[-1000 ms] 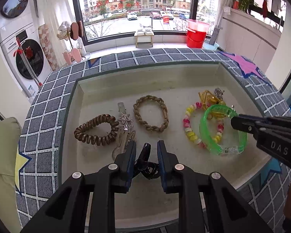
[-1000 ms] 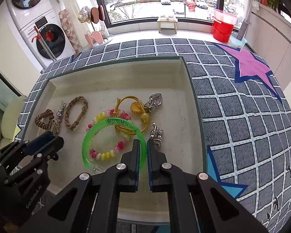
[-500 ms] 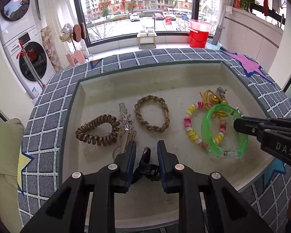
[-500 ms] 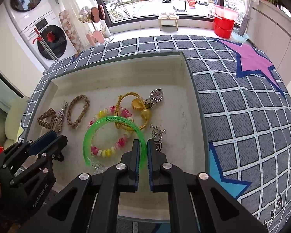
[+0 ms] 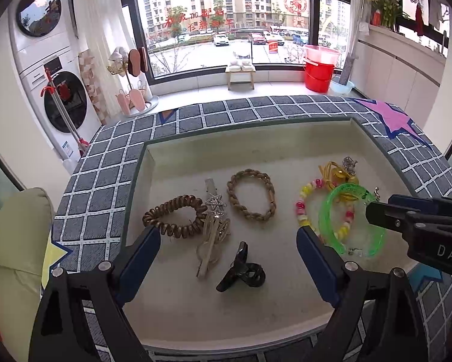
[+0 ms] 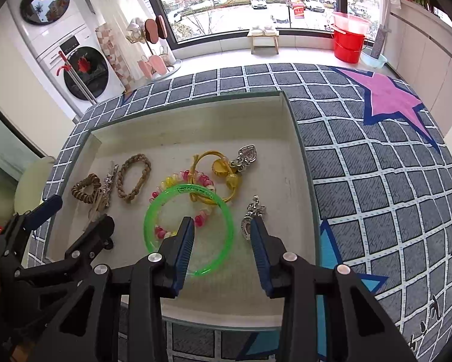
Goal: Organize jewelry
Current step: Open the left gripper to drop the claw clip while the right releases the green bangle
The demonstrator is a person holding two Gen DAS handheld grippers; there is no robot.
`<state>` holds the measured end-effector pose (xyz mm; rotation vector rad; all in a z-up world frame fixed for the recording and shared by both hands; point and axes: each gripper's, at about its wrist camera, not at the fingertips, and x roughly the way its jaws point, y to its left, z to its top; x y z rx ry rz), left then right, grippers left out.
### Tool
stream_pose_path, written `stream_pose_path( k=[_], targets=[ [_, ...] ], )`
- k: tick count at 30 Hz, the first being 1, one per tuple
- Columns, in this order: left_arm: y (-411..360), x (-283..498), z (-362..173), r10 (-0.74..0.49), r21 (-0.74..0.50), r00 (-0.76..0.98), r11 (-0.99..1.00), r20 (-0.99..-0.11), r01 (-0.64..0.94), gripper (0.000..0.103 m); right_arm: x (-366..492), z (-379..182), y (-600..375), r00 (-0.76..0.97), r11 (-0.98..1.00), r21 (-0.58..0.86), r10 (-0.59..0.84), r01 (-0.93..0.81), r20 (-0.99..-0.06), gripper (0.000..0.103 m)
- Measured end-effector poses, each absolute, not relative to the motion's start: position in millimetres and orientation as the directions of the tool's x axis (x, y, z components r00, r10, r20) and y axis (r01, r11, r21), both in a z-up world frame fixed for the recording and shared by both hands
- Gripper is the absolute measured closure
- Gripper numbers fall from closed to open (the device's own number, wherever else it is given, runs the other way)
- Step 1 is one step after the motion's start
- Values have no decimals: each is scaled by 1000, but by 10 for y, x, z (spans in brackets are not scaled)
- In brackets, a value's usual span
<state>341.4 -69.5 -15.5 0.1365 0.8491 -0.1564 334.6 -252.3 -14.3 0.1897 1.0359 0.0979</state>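
A shallow cream tray [image 5: 256, 138] [image 6: 195, 120] holds the jewelry. In the left wrist view my left gripper [image 5: 227, 252] is open, its jaws wide on either side of a black hair claw [image 5: 244, 271] that lies free on the tray. Beyond are a brown spiral hair tie [image 5: 173, 215], a silver star clip [image 5: 214, 214] and a braided brown bracelet [image 5: 251, 194]. In the right wrist view my right gripper [image 6: 221, 236] is open over the near rim of a green bangle [image 6: 189, 223], which lies on a pink-yellow bead bracelet [image 6: 180, 181]. A silver charm [image 6: 253, 215] lies by the right finger.
A yellow cord bracelet with gold beads [image 6: 220, 175] and a silver heart pendant [image 6: 247, 155] lie behind the bangle. The tray sits on a grey checked cloth [image 6: 377, 181] with a pink star [image 6: 386, 96]. A cream cushion [image 5: 17, 241] is at the left.
Both grippers have opened. The left one let go of the black hair claw, which now lies on the tray. The right one let go of the green bangle's rim.
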Motion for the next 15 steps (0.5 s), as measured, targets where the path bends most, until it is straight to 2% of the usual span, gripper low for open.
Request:
stream_pose_path(
  k=[8, 13, 15],
  targets=[
    [-668, 3394, -116, -73, 63, 643, 980, -762, 187, 1, 3333, -107, -2507, 499, 979, 203, 170, 11, -850, 60],
    [-644, 3378, -89, -68, 61, 635, 982, -769, 179, 0, 3301, -59, -2520, 504, 979, 204, 169, 14, -847, 40],
    [-632, 3368, -89, -70, 57, 629, 982, -774, 180, 0, 3290, -38, -2517, 503, 978, 207, 173, 11, -847, 29]
  ],
)
